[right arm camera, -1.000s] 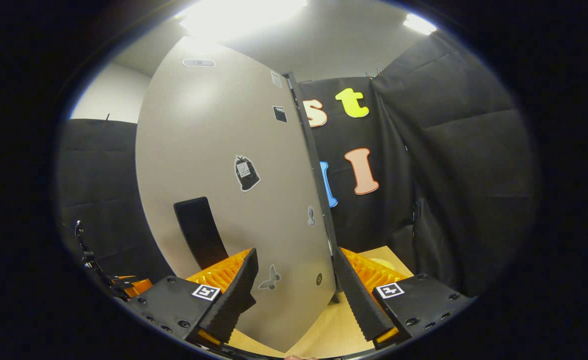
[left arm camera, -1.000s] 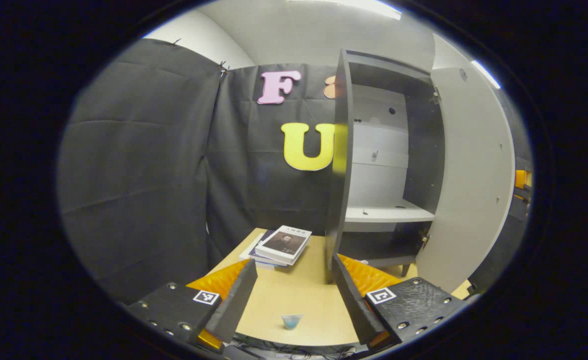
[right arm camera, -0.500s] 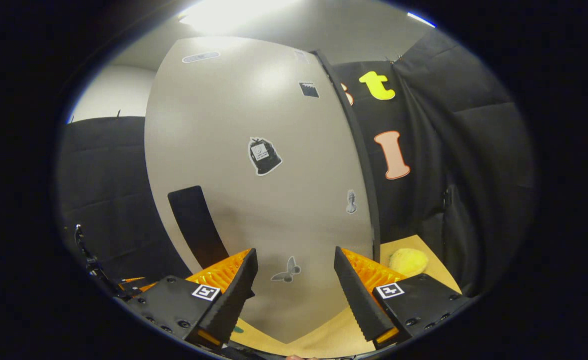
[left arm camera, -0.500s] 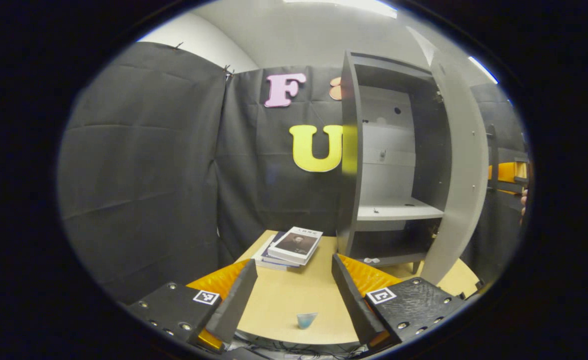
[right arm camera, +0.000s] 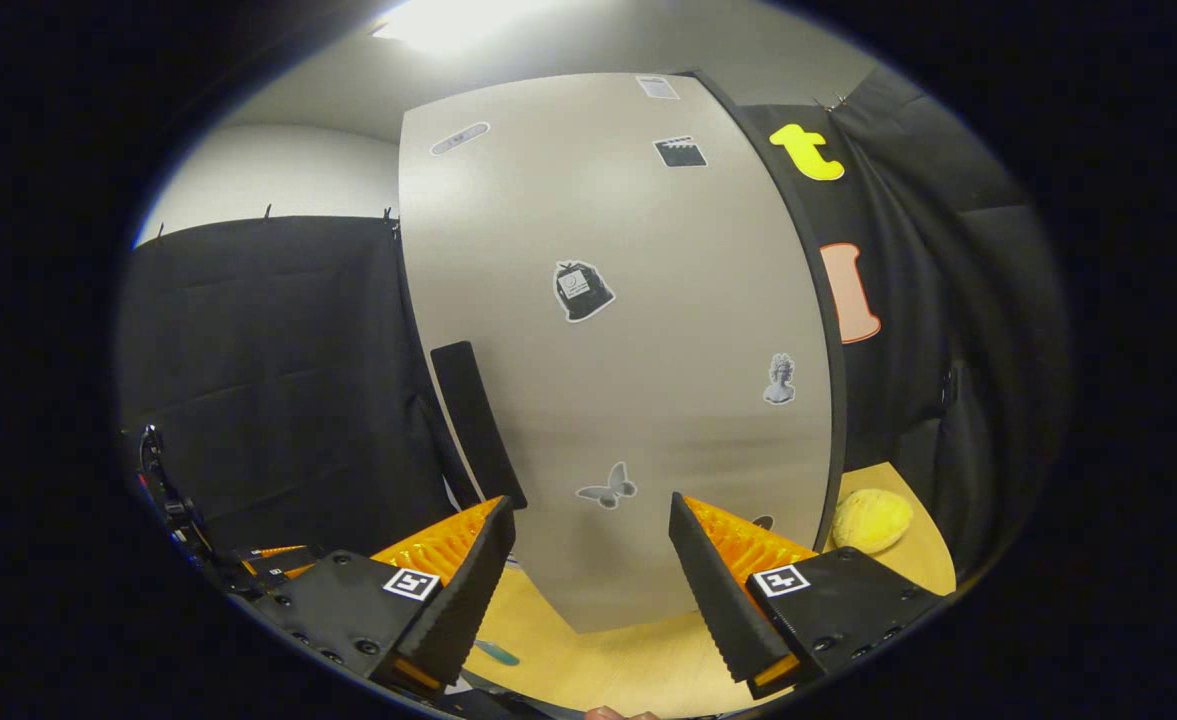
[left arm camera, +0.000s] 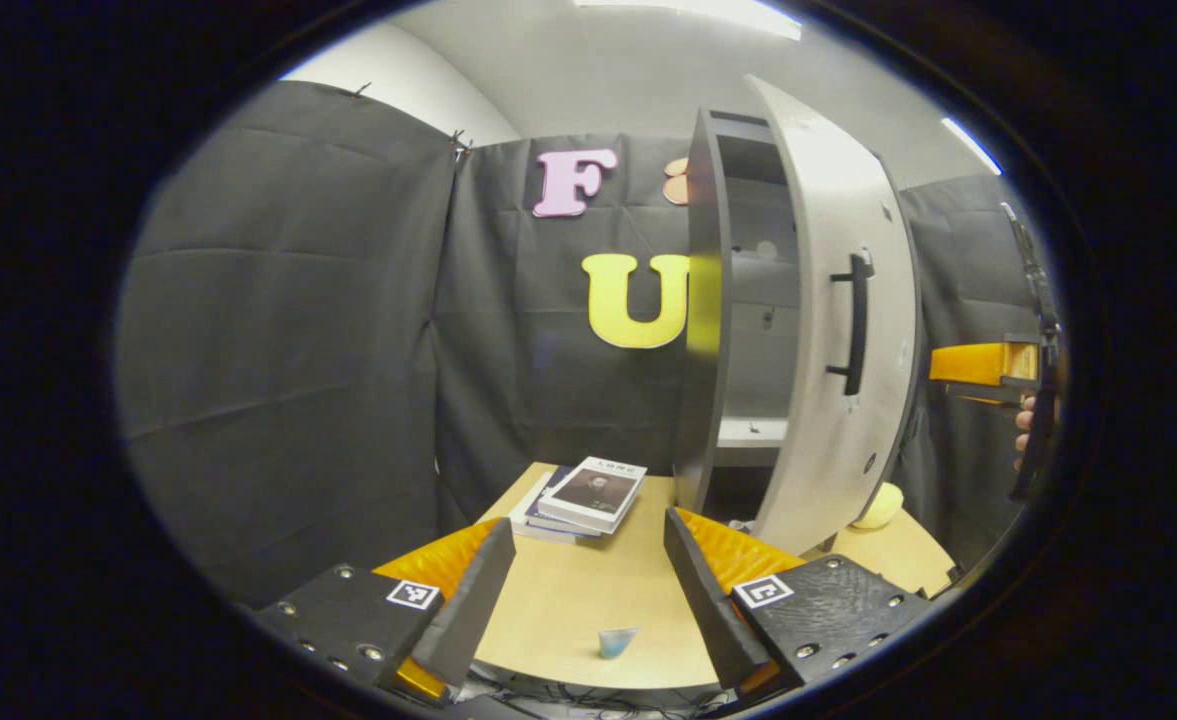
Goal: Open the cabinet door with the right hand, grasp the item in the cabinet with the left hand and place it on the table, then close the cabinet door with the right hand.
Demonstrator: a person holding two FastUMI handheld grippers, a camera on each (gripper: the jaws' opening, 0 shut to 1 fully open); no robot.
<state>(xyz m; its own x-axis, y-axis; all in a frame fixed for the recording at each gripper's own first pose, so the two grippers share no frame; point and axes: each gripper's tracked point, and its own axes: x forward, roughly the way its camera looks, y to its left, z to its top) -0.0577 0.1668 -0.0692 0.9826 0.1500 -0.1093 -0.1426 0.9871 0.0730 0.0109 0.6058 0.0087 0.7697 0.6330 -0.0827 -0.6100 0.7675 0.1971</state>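
I hold both the left gripper (left arm camera: pixel 588 590) and right gripper (right arm camera: pixel 588 590) with jaws wide and empty, the grey cabinet door (right arm camera: pixel 648 380) half-shut, a small blue cup (left arm camera: pixel 615 641) at the wooden desk's (left arm camera: pixel 588 600) near edge.

Booth enclosed by black cloth walls (left arm camera: pixel 288 330), pinned along the top edge, hanging in loose folds to the left of and ahead of the left gripper. Above the cloth, a pale wall (left arm camera: pixel 418 85) and grey ceiling (left arm camera: pixel 598 70) are visible. A ceiling strip light (left arm camera: pixel 708 8) sits overhead, a second strip (left arm camera: pixel 968 145) to the upper right. A light wood worktop (left arm camera: pixel 588 600) lies directly below and ahead. In the right gripper view, a bright ceiling light (right arm camera: pixel 438 20) glares overhead.
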